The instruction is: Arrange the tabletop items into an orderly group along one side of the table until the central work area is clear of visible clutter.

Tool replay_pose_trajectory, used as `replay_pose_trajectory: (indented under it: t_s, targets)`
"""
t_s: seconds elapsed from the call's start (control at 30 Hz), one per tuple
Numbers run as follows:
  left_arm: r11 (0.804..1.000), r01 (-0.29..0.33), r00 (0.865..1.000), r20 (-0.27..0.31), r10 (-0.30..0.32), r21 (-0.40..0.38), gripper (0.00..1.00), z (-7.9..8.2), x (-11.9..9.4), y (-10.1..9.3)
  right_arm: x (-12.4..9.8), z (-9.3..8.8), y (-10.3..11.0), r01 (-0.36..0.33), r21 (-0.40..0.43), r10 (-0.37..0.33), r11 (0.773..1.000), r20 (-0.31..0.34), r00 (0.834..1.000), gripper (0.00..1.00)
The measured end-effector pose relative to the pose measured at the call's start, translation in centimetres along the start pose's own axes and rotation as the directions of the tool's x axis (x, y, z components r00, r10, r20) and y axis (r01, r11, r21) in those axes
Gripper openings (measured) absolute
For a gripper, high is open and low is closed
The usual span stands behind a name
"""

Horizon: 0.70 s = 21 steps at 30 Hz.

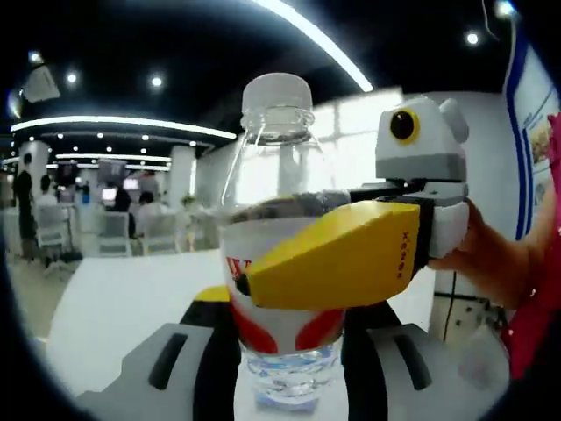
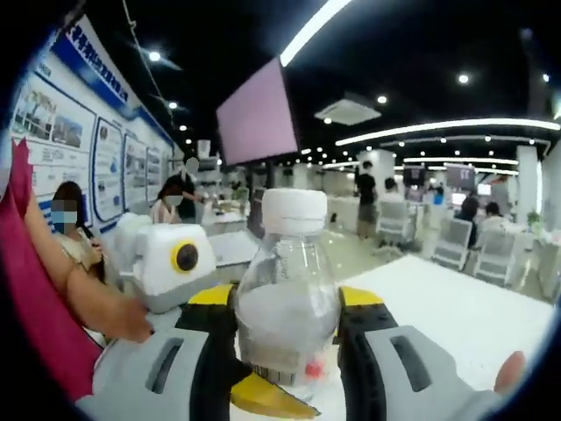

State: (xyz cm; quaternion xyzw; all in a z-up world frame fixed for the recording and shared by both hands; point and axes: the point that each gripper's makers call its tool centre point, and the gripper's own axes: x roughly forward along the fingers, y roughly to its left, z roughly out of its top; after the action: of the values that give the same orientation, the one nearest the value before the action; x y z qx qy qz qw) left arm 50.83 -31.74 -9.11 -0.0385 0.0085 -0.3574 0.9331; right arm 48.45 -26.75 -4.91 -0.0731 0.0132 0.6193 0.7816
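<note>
Left gripper view: bottle [image 1: 279, 263] held between my left gripper [image 1: 285, 368] jaws, right gripper [image 1: 351, 254] also clamped across it. Handover step, I judge; next, one releases, bottle goes tableside.

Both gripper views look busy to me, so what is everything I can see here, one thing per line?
Bottle: one, clear plastic with a white cap and a red and white label, upright between both pairs of jaws.
Table: one, white, under the bottle.
Wall posters: several, blue and white, on the wall in the right gripper view.
Hanging screen: one, pinkish, overhead.
Chairs: several, pale, in the background.
People: several, seated and standing, far off.
Left hand-held gripper: grey, black and yellow, jaws against the bottle.
Right hand-held gripper: same colours, jaws against the bottle.
Person's hand: one, holding the right hand-held gripper.
</note>
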Motion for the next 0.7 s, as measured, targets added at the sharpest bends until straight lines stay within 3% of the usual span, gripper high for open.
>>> replay_pose_trajectory:
  t_s: [0.07, 0.17, 0.23, 0.33, 0.53, 0.7]
  targets:
    - [0.998, 0.065, 0.998, -0.001, -0.065, -0.009, 0.4, 0.1, -0.5, -0.5, -0.5, 0.4, 0.7, -0.048, 0.011, 0.047, 0.999, 0.018, 0.999, 0.49]
    - [0.983, 0.182, 0.983, -0.015, -0.182, 0.011, 0.4, 0.0, -1.3, -1.6, -1.0, 1.0, 1.0, -0.09, 0.028, 0.089, 0.996, 0.042, 0.995, 0.59]
    - [0.963, 0.269, 0.963, -0.023, -0.269, 0.02, 0.4, -0.2, -1.9, -2.7, -1.3, 1.0, 2.0, -0.155, 0.031, 0.154, 0.987, 0.041, 0.987, 0.6]
    - [0.929, 0.368, 0.929, -0.019, -0.369, -0.027, 0.4, -0.4, -2.7, -3.9, -1.5, 0.8, 3.9, -0.261, 0.044, 0.26, 0.964, 0.031, 0.965, 0.61]
    - [0.876, 0.481, 0.876, -0.038, -0.482, -0.03, 0.4, -0.8, -3.9, -6.1, -1.3, -0.3, 5.6, -0.337, 0.032, 0.338, 0.941, -0.012, 0.941, 0.59]
    - [0.857, 0.515, 0.856, -0.044, -0.516, -0.023, 0.4, -0.8, -4.2, -7.0, -1.3, -0.3, 6.5, -0.373, 0.043, 0.374, 0.927, -0.011, 0.928, 0.54]
